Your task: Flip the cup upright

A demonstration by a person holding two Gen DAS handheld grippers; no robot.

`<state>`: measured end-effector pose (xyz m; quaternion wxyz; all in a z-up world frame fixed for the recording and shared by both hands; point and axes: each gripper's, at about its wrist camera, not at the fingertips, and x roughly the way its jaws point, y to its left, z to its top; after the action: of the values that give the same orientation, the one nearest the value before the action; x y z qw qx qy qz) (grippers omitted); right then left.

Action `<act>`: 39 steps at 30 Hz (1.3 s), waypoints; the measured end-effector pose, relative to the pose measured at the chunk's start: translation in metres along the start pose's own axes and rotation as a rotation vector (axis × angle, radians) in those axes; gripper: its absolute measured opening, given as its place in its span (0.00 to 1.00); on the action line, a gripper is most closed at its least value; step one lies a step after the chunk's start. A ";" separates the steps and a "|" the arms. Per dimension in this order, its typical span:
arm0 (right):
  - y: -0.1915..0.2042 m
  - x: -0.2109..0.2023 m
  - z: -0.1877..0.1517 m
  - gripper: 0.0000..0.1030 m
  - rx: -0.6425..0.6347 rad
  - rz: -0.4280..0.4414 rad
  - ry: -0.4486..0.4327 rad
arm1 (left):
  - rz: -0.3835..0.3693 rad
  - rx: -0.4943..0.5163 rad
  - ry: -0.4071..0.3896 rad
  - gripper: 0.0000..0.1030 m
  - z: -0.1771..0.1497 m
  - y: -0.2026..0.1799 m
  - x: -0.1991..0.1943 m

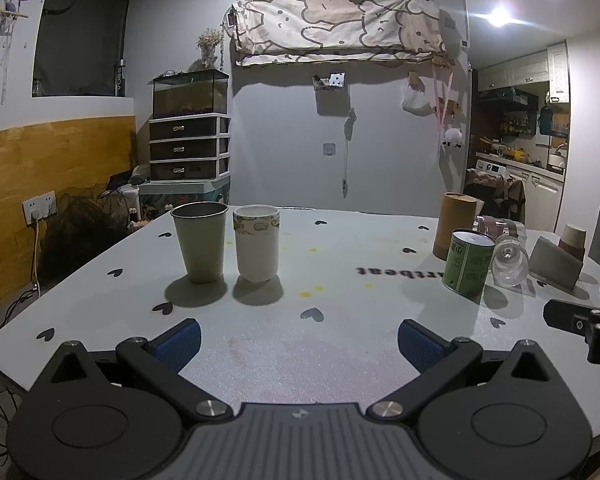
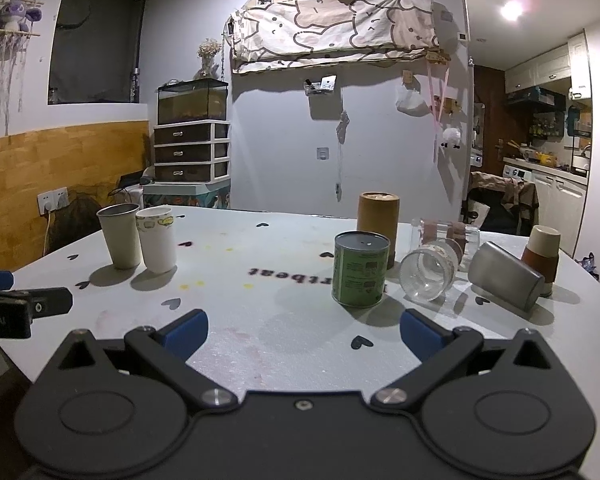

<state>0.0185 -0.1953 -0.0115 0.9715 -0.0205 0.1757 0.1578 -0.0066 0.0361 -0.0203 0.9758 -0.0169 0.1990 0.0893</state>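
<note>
A clear glass cup (image 2: 428, 274) lies on its side right of a green can (image 2: 360, 268); it also shows in the left wrist view (image 1: 509, 261). A metal cup (image 2: 504, 276) lies tipped beside it, seen too in the left wrist view (image 1: 554, 265). A metal cup (image 1: 200, 242) and a white paper cup (image 1: 257, 243) stand upright at the left. My left gripper (image 1: 298, 342) is open and empty, short of the upright cups. My right gripper (image 2: 304, 334) is open and empty, just short of the green can.
A brown cardboard tube (image 2: 378, 228) stands behind the green can. A brown-and-cream cup (image 2: 542, 258) stands upside down at the far right, with a glass jar (image 2: 446, 236) lying behind. The white table (image 2: 260, 280) has heart marks. The right gripper's finger (image 1: 580, 320) shows at the left wrist view's right edge.
</note>
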 end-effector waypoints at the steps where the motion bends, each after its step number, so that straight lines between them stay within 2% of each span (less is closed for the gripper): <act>1: 0.000 0.000 0.000 1.00 0.000 -0.001 0.000 | 0.000 0.000 0.001 1.00 0.000 0.000 0.000; 39: -0.001 -0.001 0.001 1.00 0.000 -0.003 -0.002 | -0.005 0.000 0.011 1.00 -0.004 -0.001 0.001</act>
<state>0.0179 -0.1964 -0.0105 0.9719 -0.0205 0.1747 0.1565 -0.0065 0.0348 -0.0242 0.9749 -0.0181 0.2041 0.0868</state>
